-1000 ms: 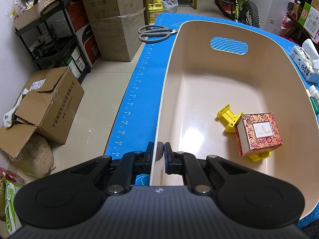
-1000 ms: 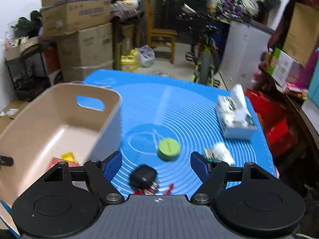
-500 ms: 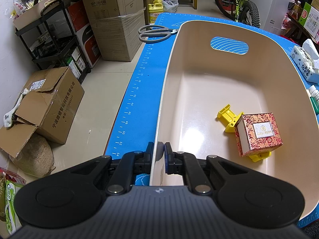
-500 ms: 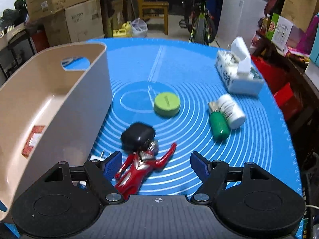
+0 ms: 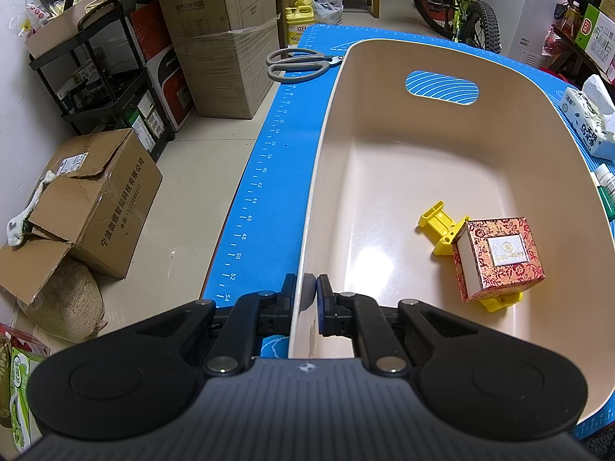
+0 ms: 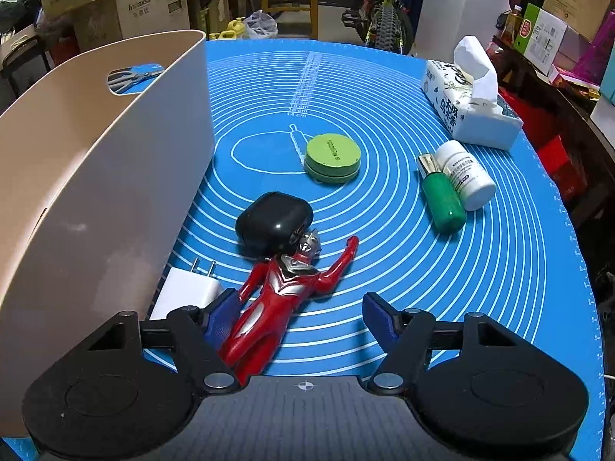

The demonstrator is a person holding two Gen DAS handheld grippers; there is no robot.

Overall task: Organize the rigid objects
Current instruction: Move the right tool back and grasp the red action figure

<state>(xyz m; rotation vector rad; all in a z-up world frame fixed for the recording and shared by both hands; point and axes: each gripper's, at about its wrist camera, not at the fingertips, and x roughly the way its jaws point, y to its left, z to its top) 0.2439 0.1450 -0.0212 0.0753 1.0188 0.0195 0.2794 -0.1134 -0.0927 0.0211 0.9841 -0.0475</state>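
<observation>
My left gripper (image 5: pixel 306 296) is shut on the near rim of the beige bin (image 5: pixel 403 169). Inside the bin lie a red patterned box (image 5: pixel 497 263) and a yellow plastic part (image 5: pixel 442 226). My right gripper (image 6: pixel 300 320) is open, low over the blue mat. A red toy figure (image 6: pixel 282 296) lies between its fingers, close to the left one. A black earbud case (image 6: pixel 273 224) touches the figure's head. A white charger (image 6: pixel 188 292), a green round tin (image 6: pixel 333 157), a green bottle (image 6: pixel 442 196) and a white bottle (image 6: pixel 467 174) lie on the mat. The bin's outer wall (image 6: pixel 96 199) stands at the left.
A tissue pack (image 6: pixel 469 103) sits at the mat's far right. Scissors (image 5: pixel 300 64) lie on the mat beyond the bin's far left corner. Cardboard boxes (image 5: pixel 215 34), a shelf rack (image 5: pixel 100 80) and a bicycle (image 5: pixel 461 4) stand around the table.
My right gripper has moved down and forward towards the toy figure, which now lies between its open fingers. The left gripper and the bin have not moved.
</observation>
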